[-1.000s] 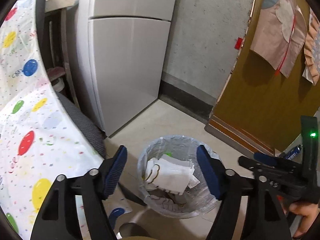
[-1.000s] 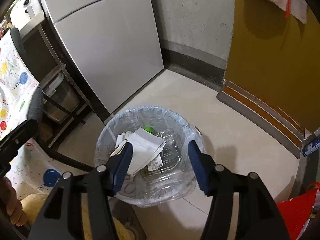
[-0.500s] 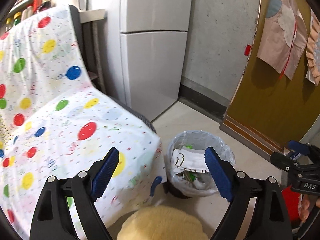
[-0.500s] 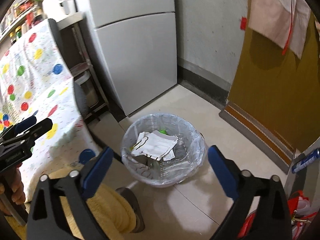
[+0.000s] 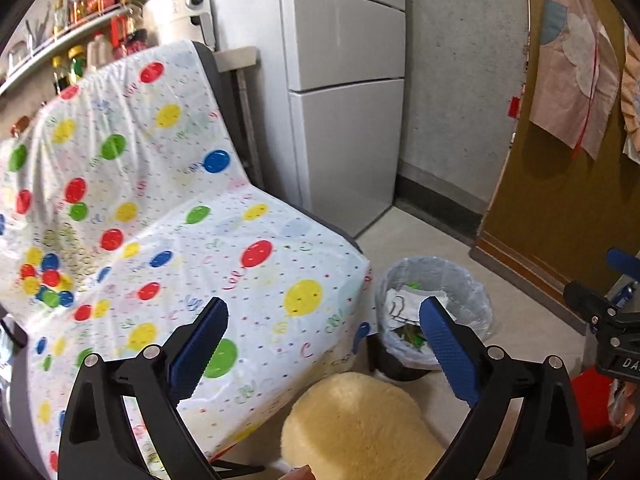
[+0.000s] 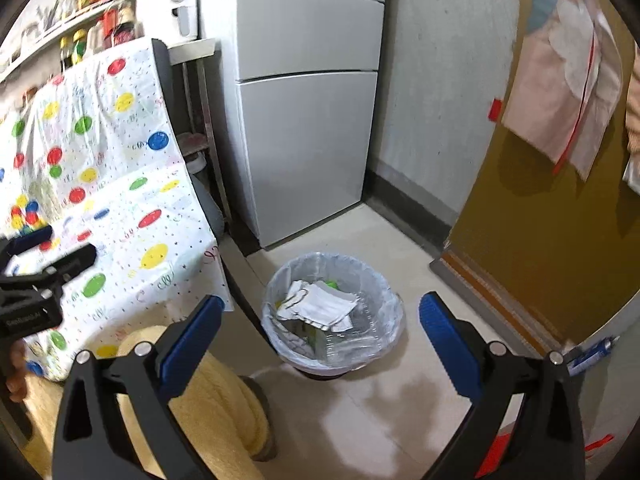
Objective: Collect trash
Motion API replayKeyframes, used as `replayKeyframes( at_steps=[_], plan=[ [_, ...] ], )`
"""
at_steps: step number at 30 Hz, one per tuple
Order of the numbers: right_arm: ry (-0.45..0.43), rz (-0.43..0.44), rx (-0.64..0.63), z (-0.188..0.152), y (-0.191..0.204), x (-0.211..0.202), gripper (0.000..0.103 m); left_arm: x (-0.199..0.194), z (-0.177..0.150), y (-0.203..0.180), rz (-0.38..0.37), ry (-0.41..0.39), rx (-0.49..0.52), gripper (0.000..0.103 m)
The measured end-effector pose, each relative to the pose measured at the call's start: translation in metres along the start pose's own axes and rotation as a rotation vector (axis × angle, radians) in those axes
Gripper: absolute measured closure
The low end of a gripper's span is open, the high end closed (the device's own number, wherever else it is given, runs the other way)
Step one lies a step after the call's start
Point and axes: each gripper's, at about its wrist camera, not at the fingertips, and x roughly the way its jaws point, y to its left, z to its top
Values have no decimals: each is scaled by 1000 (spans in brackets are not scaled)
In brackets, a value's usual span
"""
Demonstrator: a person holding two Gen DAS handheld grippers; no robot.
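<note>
A small trash bin (image 6: 386, 330) lined with a clear bag stands on the pale floor beside the fridge. White crumpled paper (image 6: 332, 308) and clear plastic lie inside it. My right gripper (image 6: 320, 302) hangs well above and in front of the bin, jaws open with nothing between them. My left gripper (image 5: 324, 308) is over the edge of the balloon-print cover, its jaws opening and empty. From there the bin (image 5: 478, 300) is lower right, with the paper (image 5: 400, 304) showing. Each gripper appears at the edge of the other's view.
A chair under a balloon-print cover (image 5: 168, 240) fills the left. A grey fridge (image 6: 304, 120) stands behind the bin, a brown door (image 6: 540, 240) to the right. The person's fluffy yellow clothing (image 5: 360, 428) is below the grippers. A shelf of bottles (image 5: 80, 20) is upper left.
Both grippers pulled back and rose away from the bin, which now looks small and far. Their jaws spread wider. The paper stays in the bin.
</note>
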Motion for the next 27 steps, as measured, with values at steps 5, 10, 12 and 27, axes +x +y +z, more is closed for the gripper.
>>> replayKeyframes(
  at_steps=[5, 10, 12, 27],
  plan=[
    [14, -20, -19, -1, 1, 2, 6, -9, -1, 5, 15, -2, -15, 7],
    [19, -51, 6, -2, -8, 4, 6, -6, 0, 12, 36, 9, -37, 7],
    [19, -53, 18, -3, -11, 3, 6, -5, 0, 12, 41, 15, -47, 7],
    [24, -40, 21, -3, -9, 5, 6, -2, 0, 15, 43, 35, -49, 7]
  ],
)
